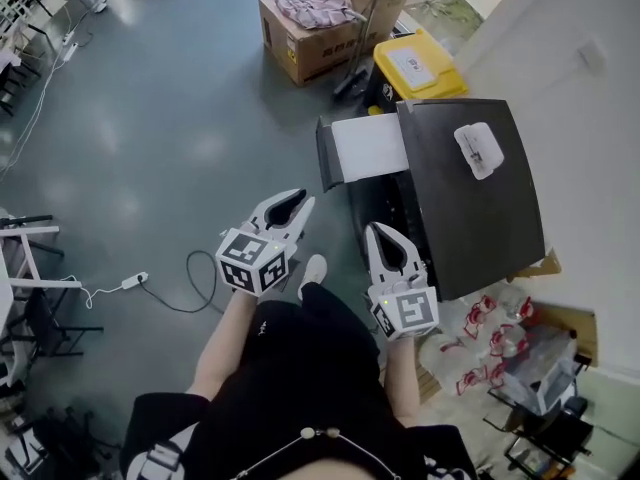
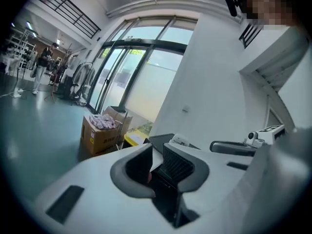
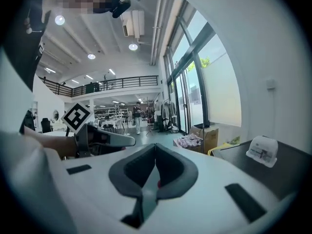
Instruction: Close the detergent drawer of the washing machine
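Observation:
The washing machine stands at the right with a dark top, seen from above. Its detergent drawer sticks out to the left, white inside with a dark front panel. My left gripper hovers below and left of the drawer, apart from it, its jaws a little open with nothing between them. In the left gripper view the left gripper points toward the machine. My right gripper is shut and empty, in front of the machine's face below the drawer. In its own view the right gripper has its tips together.
A small white object lies on the machine's top. Behind the machine stand a yellow bin and a cardboard box of clothes. A cable with a power strip lies on the floor at left. Plastic bags lie at right.

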Tool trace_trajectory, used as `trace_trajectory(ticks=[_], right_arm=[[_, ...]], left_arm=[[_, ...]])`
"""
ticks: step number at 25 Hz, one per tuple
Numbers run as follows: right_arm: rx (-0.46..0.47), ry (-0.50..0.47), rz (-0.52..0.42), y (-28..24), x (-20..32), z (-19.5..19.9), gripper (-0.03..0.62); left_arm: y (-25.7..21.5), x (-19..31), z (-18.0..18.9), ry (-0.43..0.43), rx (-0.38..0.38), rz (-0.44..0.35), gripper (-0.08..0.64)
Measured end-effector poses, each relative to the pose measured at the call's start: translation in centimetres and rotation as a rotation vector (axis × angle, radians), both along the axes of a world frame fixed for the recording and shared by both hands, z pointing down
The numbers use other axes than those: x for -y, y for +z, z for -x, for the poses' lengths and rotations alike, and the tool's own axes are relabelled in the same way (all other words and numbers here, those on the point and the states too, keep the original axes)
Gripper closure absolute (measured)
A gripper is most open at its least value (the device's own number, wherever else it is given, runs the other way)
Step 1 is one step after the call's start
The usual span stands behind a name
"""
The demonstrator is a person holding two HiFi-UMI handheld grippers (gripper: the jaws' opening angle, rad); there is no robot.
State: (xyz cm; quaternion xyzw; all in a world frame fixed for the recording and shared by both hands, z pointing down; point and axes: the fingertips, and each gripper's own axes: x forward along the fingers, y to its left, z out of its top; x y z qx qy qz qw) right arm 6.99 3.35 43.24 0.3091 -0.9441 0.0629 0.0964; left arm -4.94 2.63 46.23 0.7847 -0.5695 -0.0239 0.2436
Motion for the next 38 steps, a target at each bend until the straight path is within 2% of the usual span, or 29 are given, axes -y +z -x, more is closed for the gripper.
trace_trajectory(ticks=[2,5,9,11,14,21,25,32,34,36,38], right_arm=[[-0.016,-0.034,0.043,1.6,1.2,0.5,0.582],[-0.029,-0.087,0.123,4.5,2.8,1.7,0.525],[-0.113,-0.109,0.189,9.6,5.7,3.0,0.535],[-0.155,-0.135,0.225,11.8,6.5,4.0,0.534],[-0.166,-0.157,0.304,14.5,7.8,5.8,0.518],[-0.309,-0.169,0.386,19.9,7.8,8.3,0.505],[-0.349,-0.147,0.421,22.1,7.8,9.1,0.502],[-0.376,-0.128,0.442,24.0,8.6,9.4,0.504],[-0.396,-0.136,0.439,24.3,8.7,9.5,0.509],[-0.400,-0.132,0.438,24.5,9.1,9.3,0.540],[-0.396,-0.132,0.447,24.6,9.4,9.1,0.525]], left_arm=[[1.6,1.6,0.1,-0.008,-0.020,0.042,0.503],[4.1,4.0,0.7,-0.025,-0.068,0.104,0.492],[7.7,7.4,1.1,-0.048,-0.150,0.205,0.480],[9.3,8.5,0.7,-0.027,-0.159,0.257,0.465],[11.3,10.2,0.6,0.004,-0.193,0.322,0.451],[17.1,11.7,1.3,0.035,-0.282,0.494,0.449],[18.6,12.6,1.9,0.055,-0.342,0.526,0.449],[19.9,13.3,1.4,0.095,-0.377,0.575,0.449],[20.0,13.4,1.2,0.096,-0.377,0.584,0.449],[20.3,13.6,0.9,0.090,-0.385,0.595,0.449],[20.4,13.7,0.7,0.081,-0.395,0.603,0.449]])
